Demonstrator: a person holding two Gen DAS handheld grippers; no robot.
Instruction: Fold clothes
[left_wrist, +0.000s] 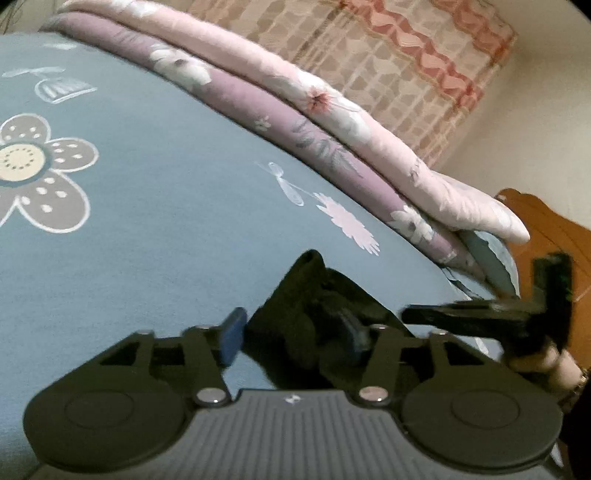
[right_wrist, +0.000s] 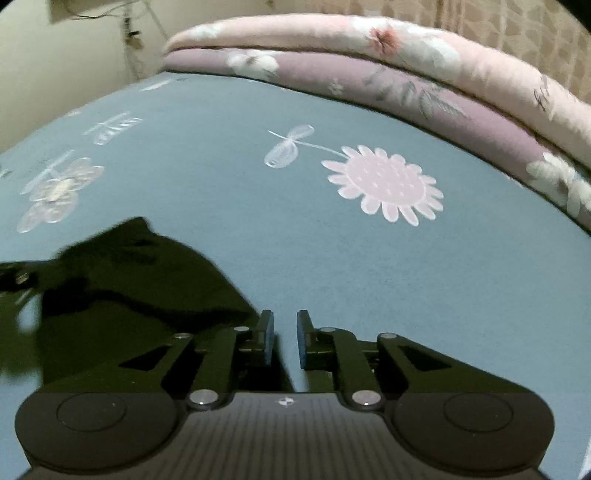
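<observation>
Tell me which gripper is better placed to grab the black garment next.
Left, probably. The left gripper stands open with the black garment bunched between its fingers. The right gripper is nearly closed on nothing over bare bedsheet, the garment off to its left.

A blue flowered bedsheet (right_wrist: 332, 258), folded quilts (left_wrist: 332, 122), patterned curtain (left_wrist: 388, 55), pale wall (right_wrist: 55, 74).

Black garment (right_wrist: 122, 280); blue floral bedsheet (right_wrist: 332, 266).
</observation>
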